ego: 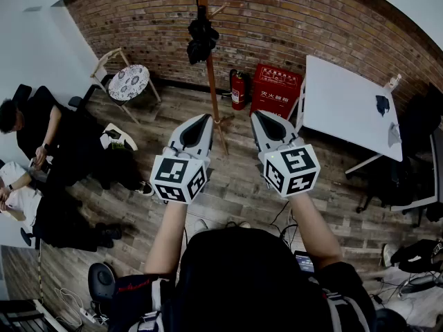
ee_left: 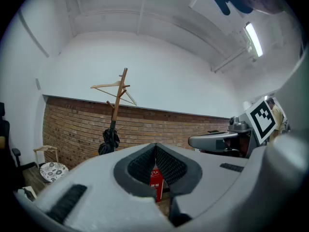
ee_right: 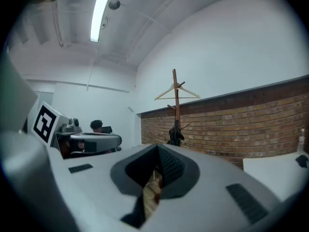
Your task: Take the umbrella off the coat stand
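Note:
A wooden coat stand (ego: 211,81) rises in front of the brick wall. A folded black umbrella (ego: 202,39) hangs from its upper pegs. My left gripper (ego: 205,119) and right gripper (ego: 255,115) are held side by side, level, well short of the stand, both shut with nothing between the jaws. In the left gripper view the umbrella (ee_left: 109,141) hangs on the stand (ee_left: 119,98) left of my closed tips (ee_left: 155,147). The right gripper view has the umbrella (ee_right: 175,135) on the stand (ee_right: 176,98) just right of the tips (ee_right: 158,149).
A red fire extinguisher (ego: 239,88) and a red box (ego: 275,90) stand by the wall right of the stand. A white table (ego: 349,106) is at the right, a chair with a patterned cushion (ego: 129,81) at the left. Two seated people (ego: 41,137) are at far left.

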### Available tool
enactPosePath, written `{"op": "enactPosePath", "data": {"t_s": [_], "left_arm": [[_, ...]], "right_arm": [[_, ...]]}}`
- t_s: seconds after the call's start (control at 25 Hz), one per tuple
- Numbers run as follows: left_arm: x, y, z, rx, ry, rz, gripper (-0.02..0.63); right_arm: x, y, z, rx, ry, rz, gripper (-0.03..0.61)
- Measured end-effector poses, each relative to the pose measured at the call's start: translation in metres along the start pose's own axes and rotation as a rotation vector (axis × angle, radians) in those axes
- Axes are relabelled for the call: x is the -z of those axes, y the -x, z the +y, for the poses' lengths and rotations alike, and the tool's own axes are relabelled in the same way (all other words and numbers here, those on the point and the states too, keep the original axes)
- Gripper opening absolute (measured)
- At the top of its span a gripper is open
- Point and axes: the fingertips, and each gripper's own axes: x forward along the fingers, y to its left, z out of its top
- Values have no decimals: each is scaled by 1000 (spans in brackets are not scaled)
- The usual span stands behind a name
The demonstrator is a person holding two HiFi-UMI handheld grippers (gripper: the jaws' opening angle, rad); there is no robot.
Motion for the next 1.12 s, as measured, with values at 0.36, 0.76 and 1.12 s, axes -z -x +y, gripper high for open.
{"op": "enactPosePath", "data": {"t_s": [0.36, 0.76, 1.12], "left_arm": [[2, -11, -10, -13, 11, 2, 20], [11, -17, -19, -33, 7, 23, 20], [13, -28, -3, -50, 11, 32, 20]], "right_arm": [[3, 4, -12, -27, -18, -9, 28], [16, 6, -24, -63, -52, 5, 28], [19, -12, -29, -73, -49, 8, 28]]}}
